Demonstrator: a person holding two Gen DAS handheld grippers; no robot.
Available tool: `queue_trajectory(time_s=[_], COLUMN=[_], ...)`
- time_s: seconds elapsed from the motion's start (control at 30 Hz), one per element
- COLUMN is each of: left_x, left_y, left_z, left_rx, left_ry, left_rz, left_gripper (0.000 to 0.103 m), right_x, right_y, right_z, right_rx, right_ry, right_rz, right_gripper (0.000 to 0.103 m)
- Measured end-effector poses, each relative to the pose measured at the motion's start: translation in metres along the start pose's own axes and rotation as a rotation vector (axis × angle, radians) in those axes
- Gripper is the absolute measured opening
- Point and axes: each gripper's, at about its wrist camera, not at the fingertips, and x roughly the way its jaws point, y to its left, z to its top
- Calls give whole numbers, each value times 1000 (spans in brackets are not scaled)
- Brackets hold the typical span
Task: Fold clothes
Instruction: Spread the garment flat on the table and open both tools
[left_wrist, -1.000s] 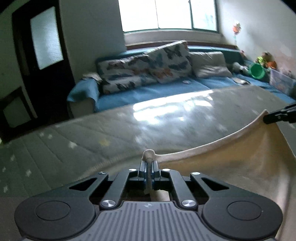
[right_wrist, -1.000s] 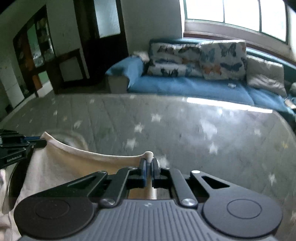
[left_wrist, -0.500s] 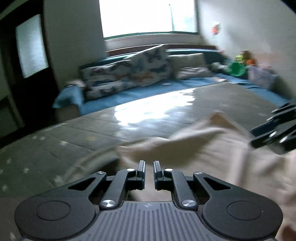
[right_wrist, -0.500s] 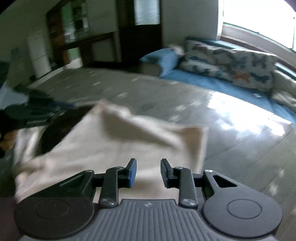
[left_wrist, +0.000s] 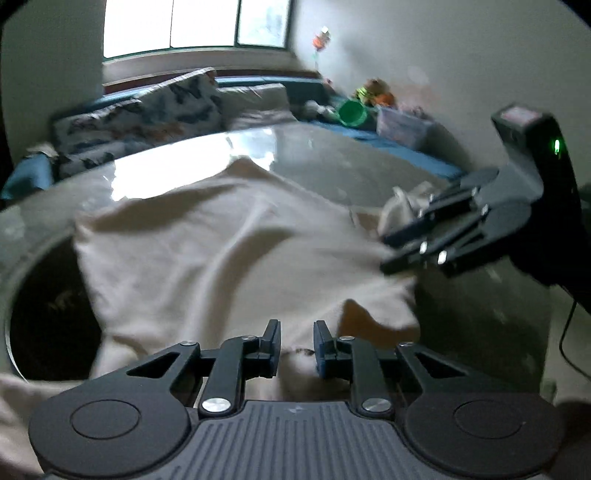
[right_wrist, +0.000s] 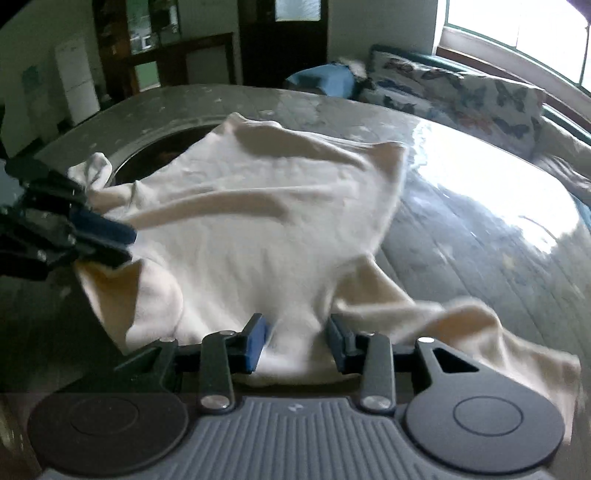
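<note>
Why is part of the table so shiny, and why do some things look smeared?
Left wrist view: window light glares off the table; the right gripper and far cushions are motion-blurred. Right wrist view: the same glare sits on the table's right side; the cream garment has streaked folds; the edges bend from the fisheye.

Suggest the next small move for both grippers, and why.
Probably pull both back clear of the cloth, then regrip. The left gripper and right gripper are opening with nothing pinched, and the cloth lies rumpled on the table, one corner trailing toward the right.
</note>
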Motion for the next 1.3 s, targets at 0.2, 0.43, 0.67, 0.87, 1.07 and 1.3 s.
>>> queue_trajectory(time_s=[0.2,0.43,0.67,0.87,1.07,1.3], left_x=[-11,-21,-20,-19,-34,-37], left_y=[-4,-15,-24,-24,-22,-24], left_z=[-10,-19,-28,-29,-28,-37], left_rx=[19,67,94,92,107,150], left_ry=[-18,-39,-46,-54,-103,-85], left_rz=[-8,12,45,50,33,-26], left_gripper=[26,37,41,20,15,15], right_x=[-27,-32,-11,-6,-26,-38], right_y=[10,49,75,81,73,76], right_z=[-6,5,4,-11,-11,-24], right_rx=[-20,-108,-202,-235,-188,-208], right_ry=[-71,-116,-84,-78,-146,-84], right_rz=[-33,129,127,54,46,87], right_gripper=[40,45,45,31,13,15])
